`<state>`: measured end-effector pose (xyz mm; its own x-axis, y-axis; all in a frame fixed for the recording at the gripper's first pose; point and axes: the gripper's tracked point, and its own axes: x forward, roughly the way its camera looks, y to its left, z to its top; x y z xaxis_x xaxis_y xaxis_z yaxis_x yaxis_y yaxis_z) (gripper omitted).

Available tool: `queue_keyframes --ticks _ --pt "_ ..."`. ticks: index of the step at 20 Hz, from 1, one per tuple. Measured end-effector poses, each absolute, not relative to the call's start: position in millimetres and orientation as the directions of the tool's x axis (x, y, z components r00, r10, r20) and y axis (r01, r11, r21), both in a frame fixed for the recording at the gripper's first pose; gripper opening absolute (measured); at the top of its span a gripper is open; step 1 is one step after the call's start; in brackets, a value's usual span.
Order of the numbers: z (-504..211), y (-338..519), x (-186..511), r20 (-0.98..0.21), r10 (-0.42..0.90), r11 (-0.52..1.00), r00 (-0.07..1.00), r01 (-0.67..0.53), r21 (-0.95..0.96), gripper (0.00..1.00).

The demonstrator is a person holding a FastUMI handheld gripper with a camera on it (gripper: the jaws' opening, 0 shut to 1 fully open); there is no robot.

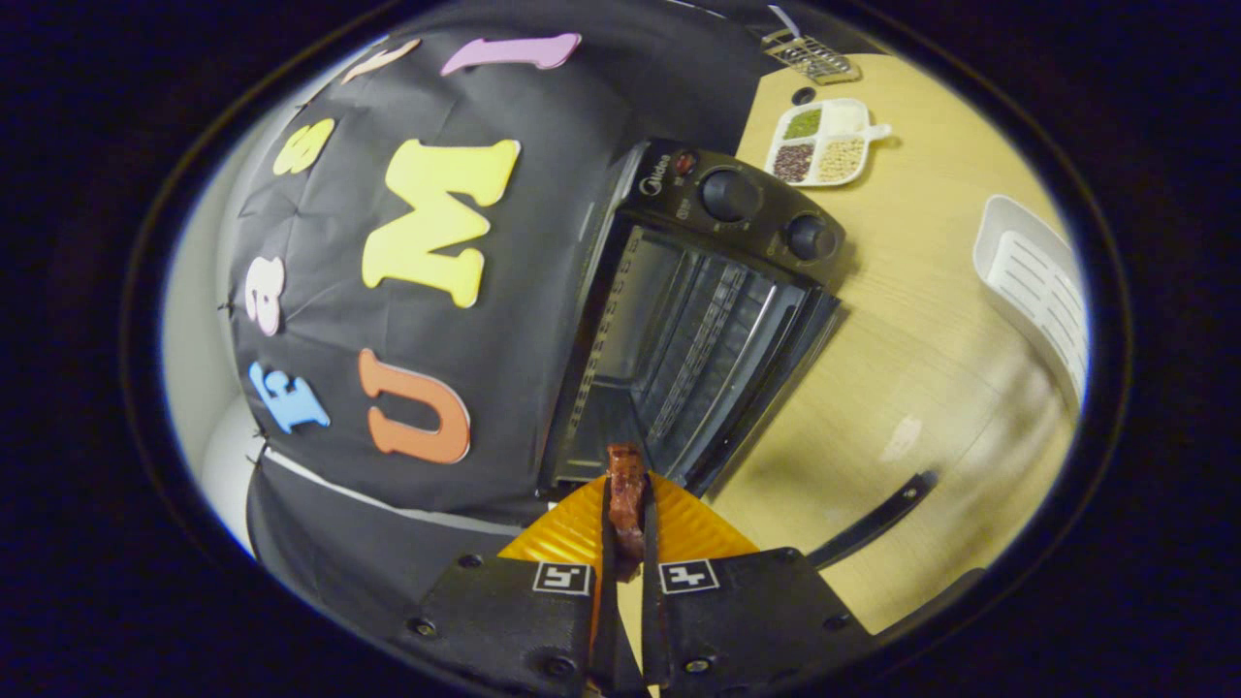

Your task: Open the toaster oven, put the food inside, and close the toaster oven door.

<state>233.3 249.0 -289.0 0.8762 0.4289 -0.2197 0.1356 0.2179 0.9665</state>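
We see our gripper [626, 523] squeezed tight on a piece of food [626, 499], a reddish-brown strip (maybe meat) pinched between both fingers. Just ahead sits the toaster oven [698, 320] with its door [776, 388] already open, so we can see the wire rack [703, 349] inside. The whole scene looks tipped over, because we hold the gripper sideways.

What could go wrong? The strip is thin, so it might slip out before it gets inside. We might also bump the open door or the rack.

Around us on the wooden table [921, 368] are a divided dish of beans [824, 143], a white basket [1037, 286] and a metal rack [810, 53]. None of them blocks our way.
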Motion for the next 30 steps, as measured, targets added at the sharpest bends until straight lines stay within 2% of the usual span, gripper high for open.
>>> queue_keyframes --ticks 2,7,12,18,23,25,27,30 --pt "-296.2 245.4 255.1 -0.226 0.37 0.167 0.901 0.174 0.97 0.12" --pt "-314.3 239.1 300.9 -0.276 0.241 0.187 0.93 0.235 0.954 0.13" --pt "-326.0 257.5 335.5 -0.329 0.188 0.238 0.926 0.282 0.93 0.13" --pt "-336.7 265.1 361.3 -0.355 0.139 0.231 0.924 0.318 0.92 0.13" --pt "-340.1 268.5 363.8 -0.364 0.116 0.338 0.924 0.308 0.889 0.16" --pt "-342.7 265.7 363.0 -0.398 0.089 0.44 0.913 0.323 0.838 0.19" --pt "-347.3 260.4 363.7 -0.437 0.049 0.568 0.898 0.335 0.752 0.29" --pt "-338.0 242.8 359.2 -0.437 -0.044 0.758 0.898 0.315 0.571 0.6"
